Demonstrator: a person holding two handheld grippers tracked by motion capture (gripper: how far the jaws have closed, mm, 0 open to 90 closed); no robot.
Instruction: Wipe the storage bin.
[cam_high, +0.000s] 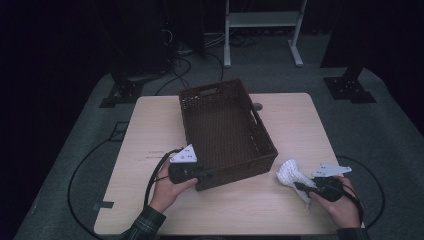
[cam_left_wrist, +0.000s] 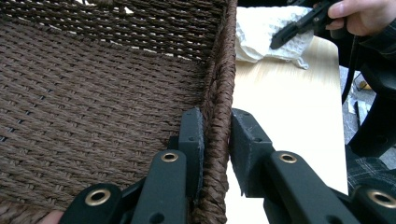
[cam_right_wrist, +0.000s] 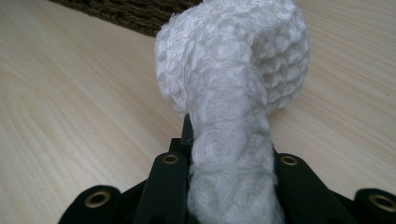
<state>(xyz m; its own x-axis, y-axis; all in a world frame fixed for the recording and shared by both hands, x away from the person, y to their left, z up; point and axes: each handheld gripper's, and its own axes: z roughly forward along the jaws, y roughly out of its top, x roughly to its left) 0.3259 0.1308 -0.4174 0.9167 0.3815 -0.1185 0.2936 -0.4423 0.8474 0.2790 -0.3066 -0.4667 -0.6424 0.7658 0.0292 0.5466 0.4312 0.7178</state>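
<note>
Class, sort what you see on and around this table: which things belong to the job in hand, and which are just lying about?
In the job:
- brown woven basket, near wall clamped by the left hand-held gripper
- white cloth, pinched in the right hand-held gripper

Lying about:
- white shelf frame beyond the table
- cables on the floor
- black stand base

Table (cam_high: 150, 130): pale wood-grain top with rounded corners, standing on grey floor.
Basket (cam_high: 225, 132): dark brown woven, rectangular, handle slots in its end walls; it rests on the table's middle, its near wall between the jaws of the left gripper (cam_high: 205, 172).
Cloth (cam_high: 292, 175): white, waffle-textured, bunched; it lies on the table near the front right corner, at the tip of the right gripper (cam_high: 300, 186), just right of the basket's near corner.
Bare wood: left of the left gripper and in front of both grippers.
</note>
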